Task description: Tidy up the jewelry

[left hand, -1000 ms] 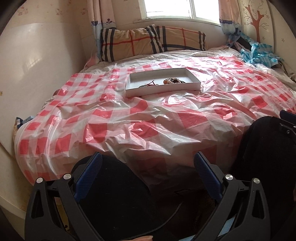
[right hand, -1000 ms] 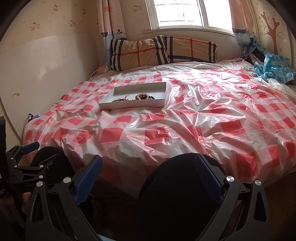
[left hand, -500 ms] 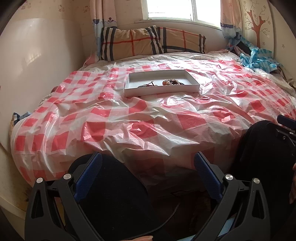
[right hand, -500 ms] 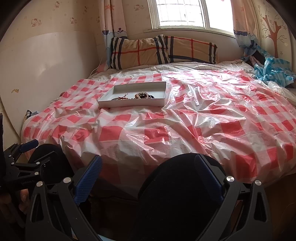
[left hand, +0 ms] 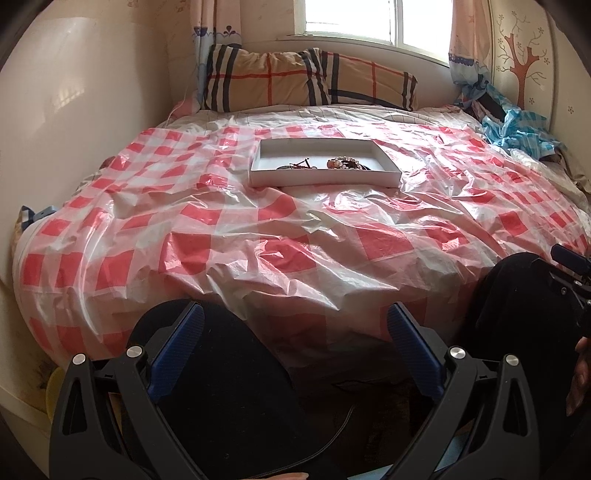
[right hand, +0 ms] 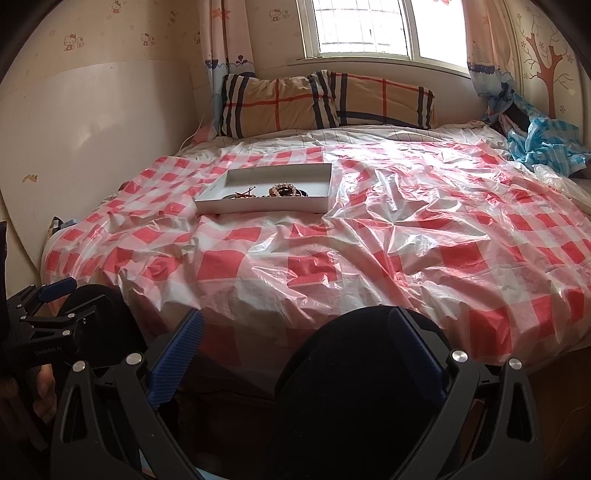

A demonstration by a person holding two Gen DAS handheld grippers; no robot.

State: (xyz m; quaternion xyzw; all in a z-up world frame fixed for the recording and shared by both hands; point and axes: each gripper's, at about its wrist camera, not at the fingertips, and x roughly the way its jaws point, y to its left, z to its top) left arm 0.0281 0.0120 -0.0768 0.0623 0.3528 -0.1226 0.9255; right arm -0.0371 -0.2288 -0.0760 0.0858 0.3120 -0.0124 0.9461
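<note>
Since a second ago your two cameras have risen slightly, so the white tray point(left hand: 325, 176) sits lower in both views and more window point(right hand: 364, 27) shows above it; nothing on the bed has moved. Item one, your left gripper point(left hand: 293, 332): held low at the foot of the bed, well apart from the tray, jaws spread wide with nothing between them, a dark knee behind. Item two, your right gripper point(right hand: 293, 334): likewise low and well short of the tray, jaws wide and empty. Item three, the tray: a shallow rectangular box resting on the red-checked plastic sheet point(left hand: 295, 236), its long axis running across the bed, parallel to the plaid pillows point(left hand: 310, 79) beyond it, one long side facing you. Item four, the jewelry, all inside the tray against its near wall: a beaded bracelet pile point(left hand: 345, 163) toward the tray's right half, and a dark red-corded piece point(left hand: 297, 165) just left of it; its exact form is too small to tell. Item five, blue crumpled cloth point(left hand: 517, 129), well to the right of the tray.
</note>
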